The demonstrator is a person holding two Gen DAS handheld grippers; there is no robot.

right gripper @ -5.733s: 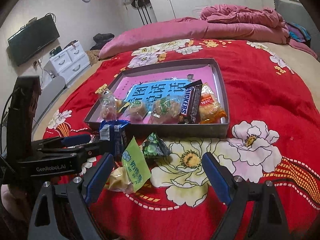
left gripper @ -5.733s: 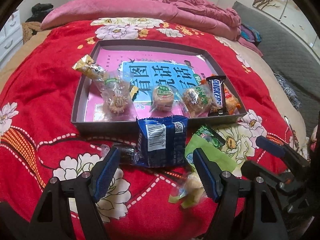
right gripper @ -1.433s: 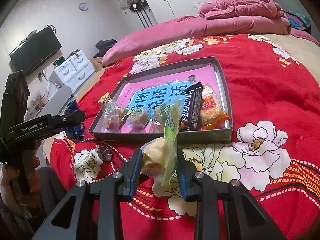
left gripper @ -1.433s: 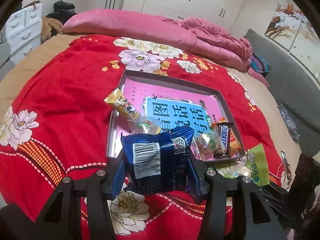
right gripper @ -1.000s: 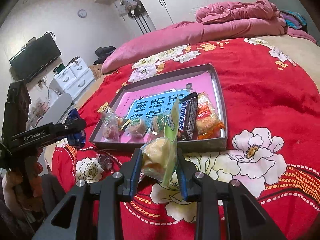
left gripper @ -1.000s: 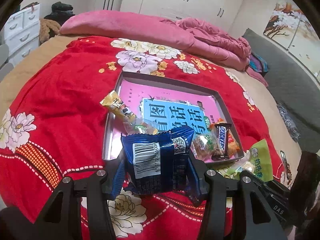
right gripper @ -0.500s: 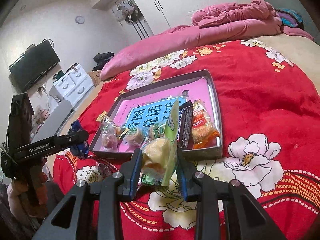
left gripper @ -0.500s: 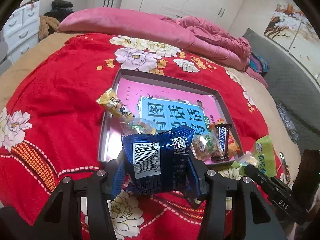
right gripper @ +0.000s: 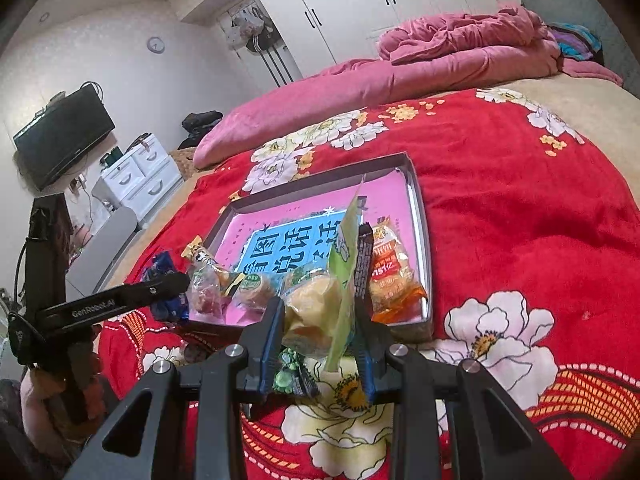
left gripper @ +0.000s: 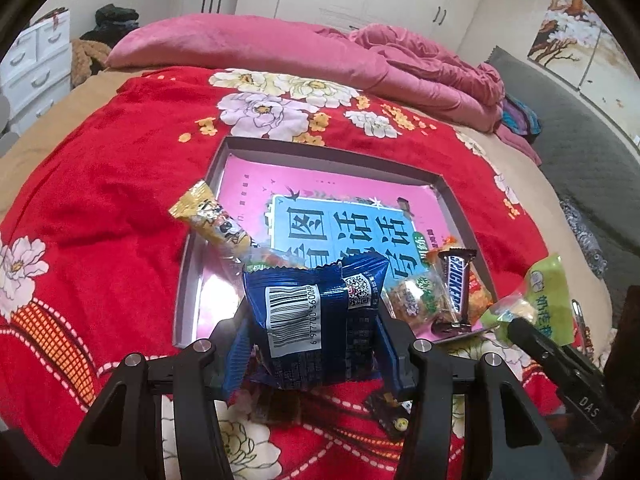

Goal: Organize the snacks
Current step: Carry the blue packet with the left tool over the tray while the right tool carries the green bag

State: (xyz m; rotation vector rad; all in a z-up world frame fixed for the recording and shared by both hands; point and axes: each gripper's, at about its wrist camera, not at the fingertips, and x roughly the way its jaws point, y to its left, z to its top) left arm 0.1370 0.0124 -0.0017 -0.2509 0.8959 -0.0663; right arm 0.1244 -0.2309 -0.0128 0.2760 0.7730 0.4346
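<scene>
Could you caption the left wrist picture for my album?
Left gripper holds a blue snack packet above a tray of snacks on a red blanket.

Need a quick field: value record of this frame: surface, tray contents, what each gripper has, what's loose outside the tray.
surface: red floral blanket on a bed
tray: shallow grey box, pink and blue printed bottom
in tray: Snickers bar, orange packet, several clear-wrapped cakes, yellow packet propped on the left rim
left gripper: shut on blue snack pack, near the tray's front edge
right gripper: shut on green-labelled pastry bag
loose on blanket: dark green packet
</scene>
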